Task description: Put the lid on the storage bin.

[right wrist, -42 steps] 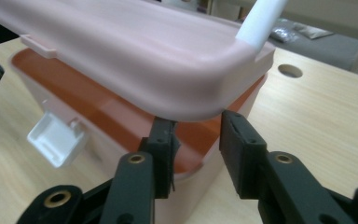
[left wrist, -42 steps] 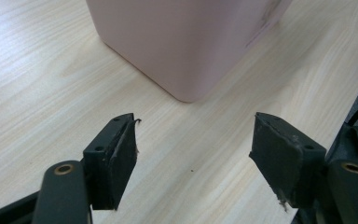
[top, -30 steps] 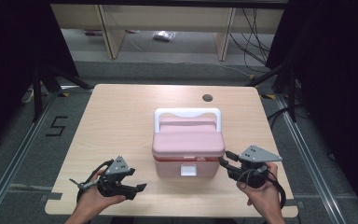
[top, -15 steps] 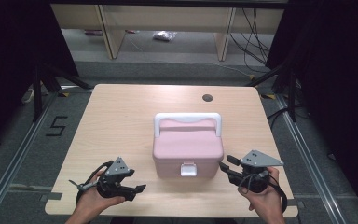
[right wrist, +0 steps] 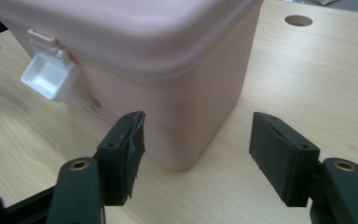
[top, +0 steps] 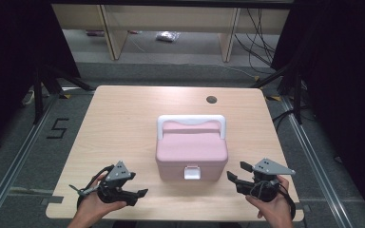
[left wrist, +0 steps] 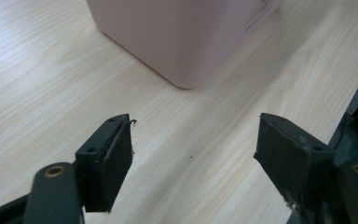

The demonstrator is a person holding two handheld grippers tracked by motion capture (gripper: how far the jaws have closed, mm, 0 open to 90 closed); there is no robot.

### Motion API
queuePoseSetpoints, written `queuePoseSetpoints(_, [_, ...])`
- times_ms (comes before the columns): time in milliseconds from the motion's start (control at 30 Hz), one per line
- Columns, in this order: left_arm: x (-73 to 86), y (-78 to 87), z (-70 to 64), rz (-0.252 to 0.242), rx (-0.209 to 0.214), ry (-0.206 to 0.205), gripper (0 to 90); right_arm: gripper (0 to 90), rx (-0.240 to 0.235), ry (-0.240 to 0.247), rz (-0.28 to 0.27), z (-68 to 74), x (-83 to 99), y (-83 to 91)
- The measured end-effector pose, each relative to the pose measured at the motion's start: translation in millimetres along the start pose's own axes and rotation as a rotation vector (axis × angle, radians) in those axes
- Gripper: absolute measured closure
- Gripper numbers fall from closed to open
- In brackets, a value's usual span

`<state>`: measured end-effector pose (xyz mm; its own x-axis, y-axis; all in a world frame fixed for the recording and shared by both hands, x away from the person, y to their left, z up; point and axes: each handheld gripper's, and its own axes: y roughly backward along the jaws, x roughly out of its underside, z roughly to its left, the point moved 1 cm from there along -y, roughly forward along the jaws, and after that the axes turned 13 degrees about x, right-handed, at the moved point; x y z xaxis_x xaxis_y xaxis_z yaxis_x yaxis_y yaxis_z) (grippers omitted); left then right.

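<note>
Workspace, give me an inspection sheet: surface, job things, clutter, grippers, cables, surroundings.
Surface: wooden table, round hole near the far edge.
Job's things: pink box at centre, lid down, white handle laid towards the far side, white latch facing the person.
Clutter: nothing seen.
Grippers: left gripper and right gripper both open, flanking the box, apart from it.
Cables: loose cables on the floor beyond the table.
Surroundings: shelf legs, bag on the floor, "5" marking at left.
</note>
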<state>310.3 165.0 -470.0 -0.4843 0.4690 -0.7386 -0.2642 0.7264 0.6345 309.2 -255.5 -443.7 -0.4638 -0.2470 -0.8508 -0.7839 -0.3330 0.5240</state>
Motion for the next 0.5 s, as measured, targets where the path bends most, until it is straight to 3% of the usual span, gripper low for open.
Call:
queuePoseSetpoints(100, [1.9,-0.4,-0.8,0.019,0.001,-0.015,25.0,31.0,-0.007,-0.008,-0.010,-0.6,5.4,-2.5])
queuePoseSetpoints(133, [2.8,-1.4,-1.4,0.016,0.002,-0.010,24.3,28.3,-0.010,-0.021,0.010,0.4,7.5,-2.3])
queuePoseSetpoints(167, [3.5,-1.7,-2.0,0.014,0.003,-0.007,23.3,26.7,0.000,0.000,-0.002,-1.5,9.3,-3.9])
queuePoseSetpoints(267, [5.0,-0.3,-1.3,0.021,-0.008,-0.005,20.4,23.3,-0.007,-0.030,0.021,-1.4,15.2,-4.2])
queuePoseSetpoints(333, [6.0,1.5,-0.3,0.021,-0.014,-0.002,18.5,22.6,0.001,-0.003,-0.005,-4.4,18.3,-6.2])
queuePoseSetpoints(400, [7.8,2.2,-1.0,0.006,-0.012,0.005,16.9,21.0,-0.006,-0.024,0.016,-2.7,22.5,-7.6])
queuePoseSetpoints(467, [10.0,2.5,-1.6,0.008,-0.010,0.001,16.8,20.8,-0.009,-0.004,0.032,-3.3,25.2,-7.9])
queuePoseSetpoints(500, [10.8,3.3,-1.3,0.025,-0.020,-0.012,16.8,20.5,-0.011,-0.025,0.046,-0.6,26.5,-7.0])
